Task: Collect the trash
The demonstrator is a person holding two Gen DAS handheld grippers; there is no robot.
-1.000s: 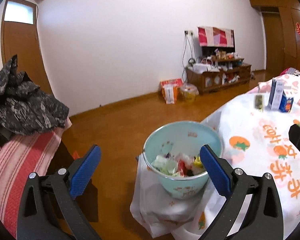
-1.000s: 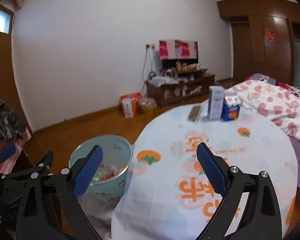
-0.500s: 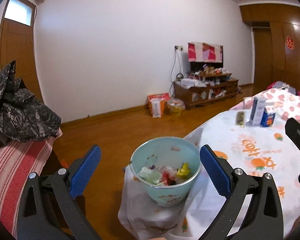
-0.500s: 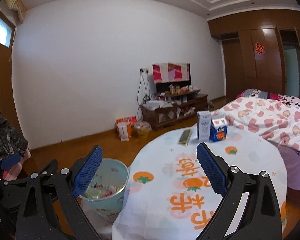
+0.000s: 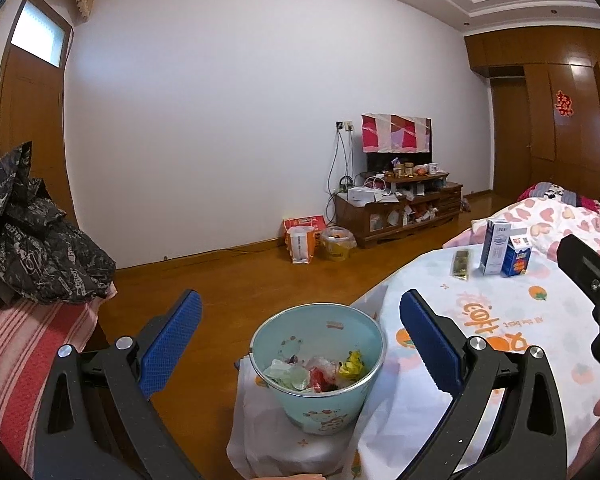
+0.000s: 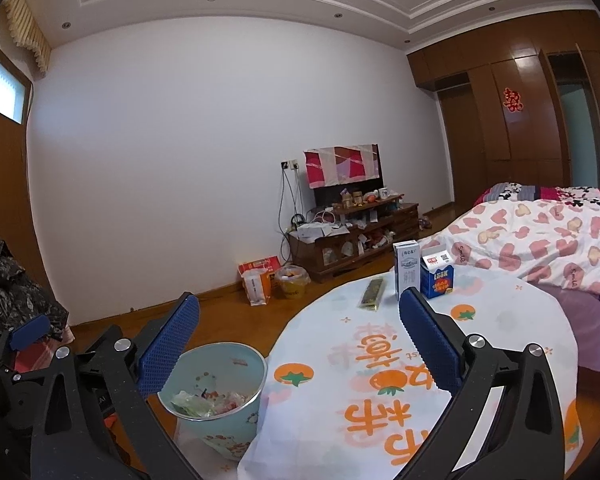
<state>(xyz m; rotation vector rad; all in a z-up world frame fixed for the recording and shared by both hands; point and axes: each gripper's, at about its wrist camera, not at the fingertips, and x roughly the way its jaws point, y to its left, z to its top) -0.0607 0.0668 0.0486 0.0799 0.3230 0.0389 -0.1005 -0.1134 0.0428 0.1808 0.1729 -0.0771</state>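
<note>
A light blue trash bin (image 5: 320, 364) with crumpled wrappers inside stands on a white stool beside the table; it also shows in the right wrist view (image 6: 216, 396). On the far side of the table lie a green-gold wrapper (image 6: 373, 294), a tall white carton (image 6: 406, 271) and a small blue carton (image 6: 437, 278). These also show in the left wrist view: wrapper (image 5: 461, 265), white carton (image 5: 495, 246), blue carton (image 5: 517, 256). My left gripper (image 5: 300, 340) is open and empty above the bin. My right gripper (image 6: 300, 338) is open and empty over the table's near edge.
The round table (image 6: 380, 400) has a white cloth with orange print. A bed with a heart quilt (image 6: 540, 240) is at the right. A striped seat with a black jacket (image 5: 32, 248) is at the left. A TV cabinet (image 5: 396, 208) and bags stand by the far wall.
Both grippers have risen and pulled back, so the bin and table look lower and farther. Both stay open and empty.
</note>
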